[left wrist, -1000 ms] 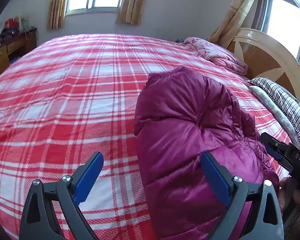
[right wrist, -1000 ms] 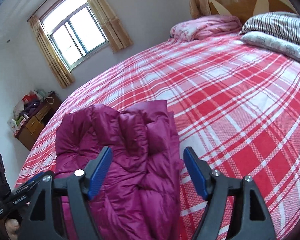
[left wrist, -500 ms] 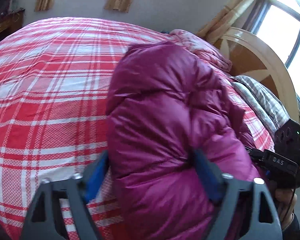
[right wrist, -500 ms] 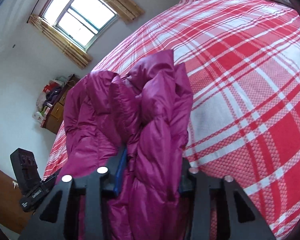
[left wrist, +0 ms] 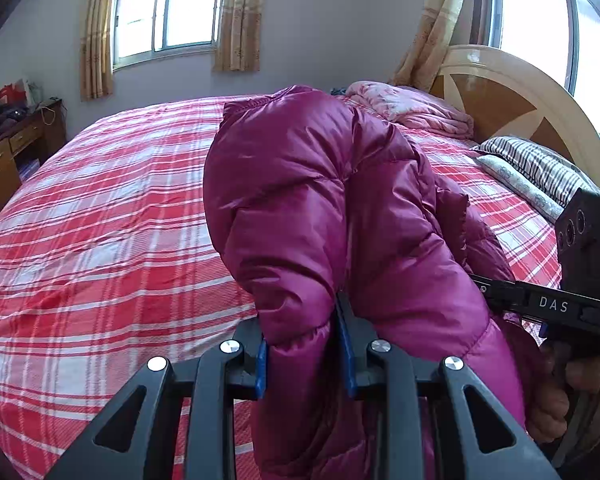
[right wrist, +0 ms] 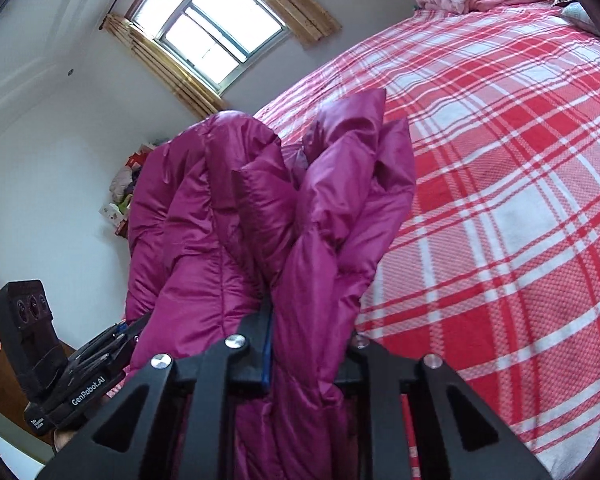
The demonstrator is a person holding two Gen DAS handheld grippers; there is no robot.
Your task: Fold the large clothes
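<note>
A magenta puffer jacket (left wrist: 332, 208) is bunched up and held above the red plaid bed (left wrist: 100, 220). My left gripper (left wrist: 304, 356) is shut on a thick fold of the jacket's near edge. My right gripper (right wrist: 308, 356) is shut on another fold of the same jacket (right wrist: 260, 220), and it shows at the right of the left wrist view (left wrist: 552, 304). The left gripper shows at the lower left of the right wrist view (right wrist: 88, 368). The jacket's lower part hangs below both grippers, out of sight.
A folded pink quilt (left wrist: 412, 108) and striped pillows (left wrist: 540, 168) lie at the bed's head by the wooden headboard (left wrist: 512, 96). A wooden dresser (left wrist: 8, 152) with clutter stands at the left wall. Curtained windows (left wrist: 168, 12) are behind the bed.
Both grippers went from open above the lying jacket to shut on its folds. The jacket has been lifted off the bed and now hangs bunched between them.
</note>
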